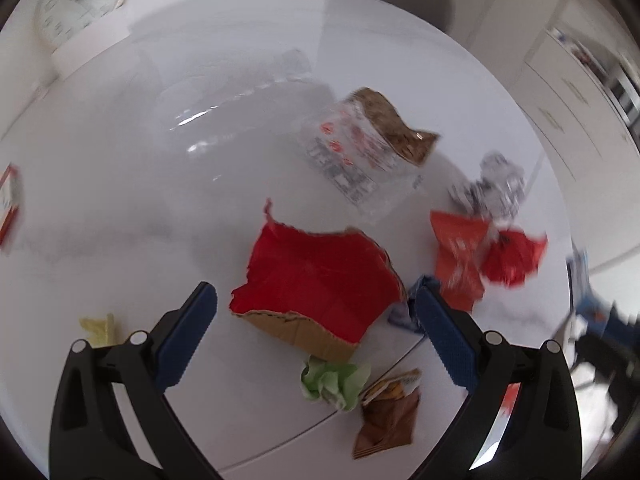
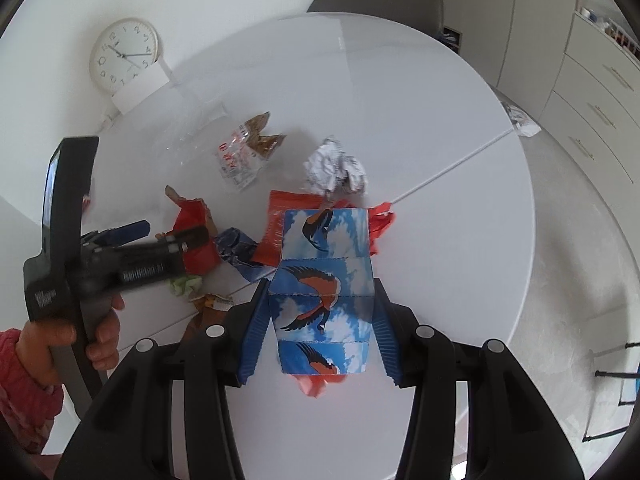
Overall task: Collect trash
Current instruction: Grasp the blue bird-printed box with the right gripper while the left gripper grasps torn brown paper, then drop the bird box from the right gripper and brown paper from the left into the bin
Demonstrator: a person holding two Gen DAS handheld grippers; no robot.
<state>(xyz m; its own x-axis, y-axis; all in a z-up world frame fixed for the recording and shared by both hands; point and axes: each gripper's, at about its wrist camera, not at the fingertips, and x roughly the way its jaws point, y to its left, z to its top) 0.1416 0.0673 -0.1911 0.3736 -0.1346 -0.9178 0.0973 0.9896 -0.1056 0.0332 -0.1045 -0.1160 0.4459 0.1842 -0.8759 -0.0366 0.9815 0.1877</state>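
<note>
My right gripper (image 2: 320, 282) is shut on a blue carton printed with birds (image 2: 324, 320), which is held upright above the white round table (image 2: 440, 200). My left gripper (image 1: 314, 294) is open and points down over a torn red cardboard piece (image 1: 320, 272), with nothing between its fingers. In the right wrist view a hand holds the left gripper (image 2: 172, 232) at the left. Around lie an orange wrapper (image 1: 456, 256), a red crumpled wrapper (image 1: 516, 256), a foil ball (image 1: 492, 188), a clear granola bag (image 1: 372, 140), a green paper wad (image 1: 332, 384) and a brown wrapper (image 1: 388, 416).
A clear plastic container (image 1: 224, 116) stands at the back left. A crumpled blue wrapper (image 1: 404, 316) lies by my left gripper's right finger, and a yellow scrap (image 1: 100, 326) by its left. A clock (image 2: 124, 54) leans against the wall, a grey chair (image 2: 376, 0) stands behind, and white paper (image 2: 520, 118) lies at the right edge.
</note>
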